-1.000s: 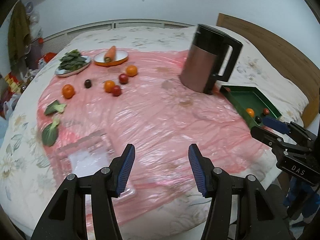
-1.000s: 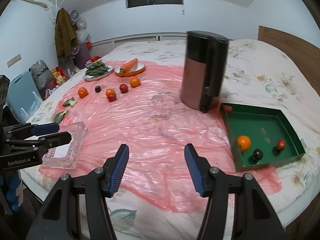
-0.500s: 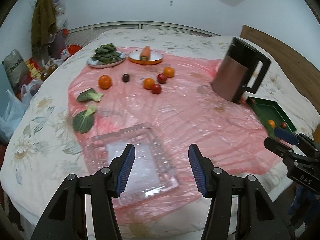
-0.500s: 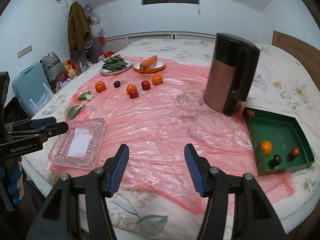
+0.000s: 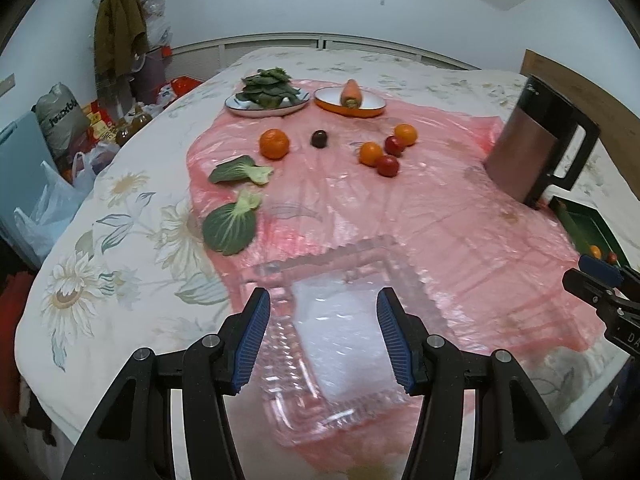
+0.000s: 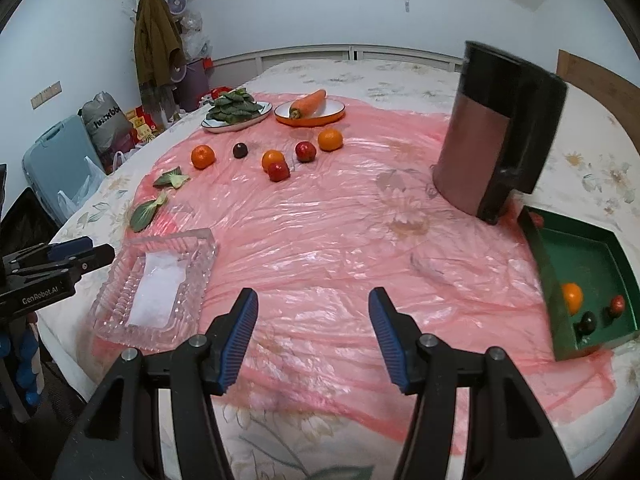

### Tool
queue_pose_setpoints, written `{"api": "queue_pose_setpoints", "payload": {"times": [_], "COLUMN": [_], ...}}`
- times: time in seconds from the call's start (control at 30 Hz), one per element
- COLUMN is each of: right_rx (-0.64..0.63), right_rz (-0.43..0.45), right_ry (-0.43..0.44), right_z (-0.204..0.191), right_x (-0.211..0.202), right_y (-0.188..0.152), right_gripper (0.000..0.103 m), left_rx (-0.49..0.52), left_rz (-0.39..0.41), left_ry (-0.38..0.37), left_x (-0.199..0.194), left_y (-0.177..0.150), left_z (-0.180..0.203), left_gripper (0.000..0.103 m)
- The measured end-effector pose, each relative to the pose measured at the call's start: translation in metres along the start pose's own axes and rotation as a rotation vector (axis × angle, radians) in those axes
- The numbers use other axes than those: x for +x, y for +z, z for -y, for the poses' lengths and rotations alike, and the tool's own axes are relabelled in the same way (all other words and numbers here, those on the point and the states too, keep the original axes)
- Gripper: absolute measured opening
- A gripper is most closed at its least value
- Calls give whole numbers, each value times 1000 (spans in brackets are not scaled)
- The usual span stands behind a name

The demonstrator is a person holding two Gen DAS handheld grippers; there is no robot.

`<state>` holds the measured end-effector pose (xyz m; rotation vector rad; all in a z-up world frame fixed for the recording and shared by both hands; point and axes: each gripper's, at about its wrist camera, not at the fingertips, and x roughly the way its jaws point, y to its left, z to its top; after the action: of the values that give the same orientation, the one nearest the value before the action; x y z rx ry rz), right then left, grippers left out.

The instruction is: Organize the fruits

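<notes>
Several loose fruits lie on the pink plastic sheet at the far side: oranges (image 5: pixel 274 143), red fruits (image 5: pixel 388 166) and a dark plum (image 5: pixel 319 138). The green tray (image 6: pixel 584 248) at the right holds an orange (image 6: pixel 572 297), a dark fruit (image 6: pixel 588 322) and a red one (image 6: pixel 617 306). My left gripper (image 5: pixel 323 336) hangs open over the clear glass tray (image 5: pixel 360 256), touching nothing. My right gripper (image 6: pixel 314 320) stands open above bare pink sheet, well short of the fruits.
A tall brown-and-black jug (image 6: pixel 496 132) stands beside the green tray. At the far side are a plate of leafy greens (image 6: pixel 234 110) and an orange dish with a carrot (image 6: pixel 310 110). Two green leaves (image 5: pixel 230 226) lie left of the glass tray. Bags and a suitcase crowd the floor at left.
Both grippers have moved left and a little down. The glass tray has come under my left gripper. Neither gripper's opening has changed, and no fruit has moved.
</notes>
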<state>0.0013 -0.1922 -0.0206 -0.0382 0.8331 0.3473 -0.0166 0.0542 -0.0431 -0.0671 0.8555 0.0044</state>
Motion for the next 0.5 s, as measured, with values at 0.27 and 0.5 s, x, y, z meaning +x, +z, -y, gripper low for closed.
{"api": "queue_pose_setpoints", "payload": {"times": [0.27,0.5], "right_rx": [1,-4], "right_rz": [-13,-16], "right_ry": [23,48], "right_z": [-6,-10], "right_x": [28,55], "right_y": [17,39], "right_gripper": [86,86], "left_rx": [-6,-23], "left_rz": [-2,2], "left_ry": [12,18], "left_x": [18,34], "left_y": [18,37], "left_z": [-20,-33], "left_gripper": [50,50]}}
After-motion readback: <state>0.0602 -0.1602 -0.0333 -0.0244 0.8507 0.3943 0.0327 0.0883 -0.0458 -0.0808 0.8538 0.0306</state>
